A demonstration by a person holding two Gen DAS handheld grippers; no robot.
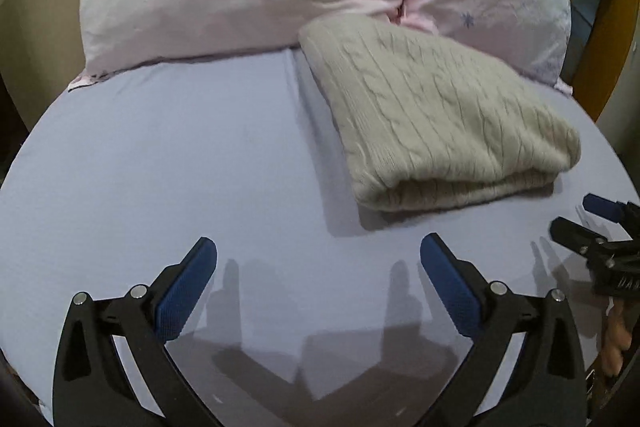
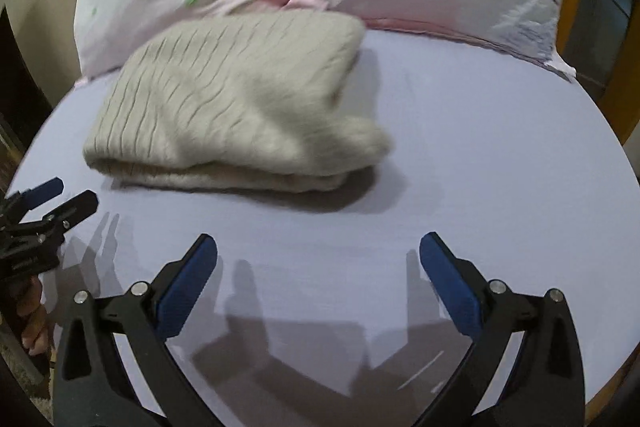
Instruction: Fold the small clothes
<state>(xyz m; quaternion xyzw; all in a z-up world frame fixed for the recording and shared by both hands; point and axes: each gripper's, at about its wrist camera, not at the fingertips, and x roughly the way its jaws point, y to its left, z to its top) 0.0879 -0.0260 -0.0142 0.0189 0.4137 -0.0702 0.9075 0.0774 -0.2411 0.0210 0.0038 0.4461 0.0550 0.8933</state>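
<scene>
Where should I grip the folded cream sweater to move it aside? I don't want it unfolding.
Probably grip the cream sweater at its rounded fold edge facing the grippers, coming in low along the sheet. All its layers meet there, so the open left gripper could pinch them together.

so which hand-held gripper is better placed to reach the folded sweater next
Neither clearly. The folded sweater lies ahead-right of the left hand-held gripper and ahead-left of the right hand-held gripper. Both are open, empty and short of it. Its near edge sits closer to centre in the right view, so slightly right.
</scene>
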